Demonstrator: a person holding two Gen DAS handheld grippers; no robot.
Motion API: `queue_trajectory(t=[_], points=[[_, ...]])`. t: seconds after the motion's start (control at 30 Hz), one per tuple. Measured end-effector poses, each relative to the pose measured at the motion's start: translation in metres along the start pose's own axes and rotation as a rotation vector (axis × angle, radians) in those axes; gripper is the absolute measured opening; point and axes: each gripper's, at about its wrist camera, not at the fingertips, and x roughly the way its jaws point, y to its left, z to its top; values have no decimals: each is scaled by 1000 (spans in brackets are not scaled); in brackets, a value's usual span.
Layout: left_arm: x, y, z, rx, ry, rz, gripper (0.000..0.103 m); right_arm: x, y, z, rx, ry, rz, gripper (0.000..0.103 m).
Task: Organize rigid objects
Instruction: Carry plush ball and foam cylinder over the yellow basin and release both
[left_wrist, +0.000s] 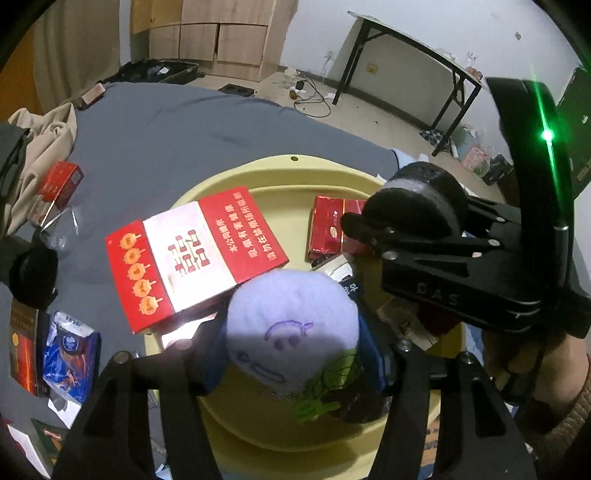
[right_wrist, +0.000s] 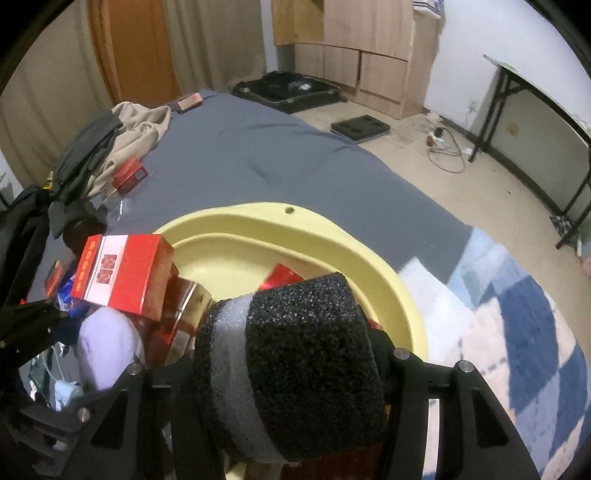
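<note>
Grey bedding (left_wrist: 177, 140) carries a yellow basin (left_wrist: 280, 173): the left gripper (left_wrist: 291, 354) pinches a lilac plush ball (left_wrist: 291, 328) beside a red-and-white carton (left_wrist: 192, 254), while the right gripper (right_wrist: 291, 369) clamps a black foam roll (right_wrist: 310, 362) over it.

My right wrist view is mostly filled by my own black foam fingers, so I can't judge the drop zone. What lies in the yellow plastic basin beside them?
Observer: The left wrist view shows a small glossy red cardboard box lying flat on the floor of the yellow plastic basin, next to the right gripper.
Operator: Is anything caught between my fingers?
Observer: No. Seen from the side, they are closed together with nothing sticking out.
Operator: What's outside the basin on its left?
Observer: A blue-and-white plastic packet lies on the grey bedsheet.
</note>
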Motion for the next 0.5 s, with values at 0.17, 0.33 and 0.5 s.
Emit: queue_trajectory(t=[0.17, 0.33, 0.5], points=[[-9, 0, 0, 1, -33, 47, 100, -1, 8, -6, -33, -28, -9, 85], [-37, -10, 4, 24, -120, 61, 103, -44, -7, -16, 13, -113, -10, 103], [-74, -34, 3, -10, -235, 105, 103, -105, -30, -33, 39, -229, 2, 103]])
